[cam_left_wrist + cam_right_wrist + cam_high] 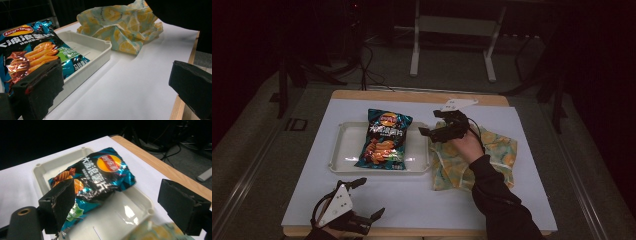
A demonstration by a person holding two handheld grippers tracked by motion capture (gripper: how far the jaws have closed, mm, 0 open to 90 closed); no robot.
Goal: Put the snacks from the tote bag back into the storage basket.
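We are holding the right gripper (426,131) above the right edge of the white tray (341,150), over the lemon-print cloth bag (497,150). Its jaws are standing wide apart and gripping nothing. In the right gripper view, the chip bag (100,180) is lying between and beyond the spread jaws, inside the tray (130,215). The chip bag (384,140) is resting flat in the tray, its top overhanging the far rim. We are keeping the left gripper (372,200) near the front left edge of the table (412,200), well apart from the tray, jaws likewise spread wide and empty. In the left gripper view, the chip bag (32,50) and the crumpled cloth bag (120,27) are lying ahead.
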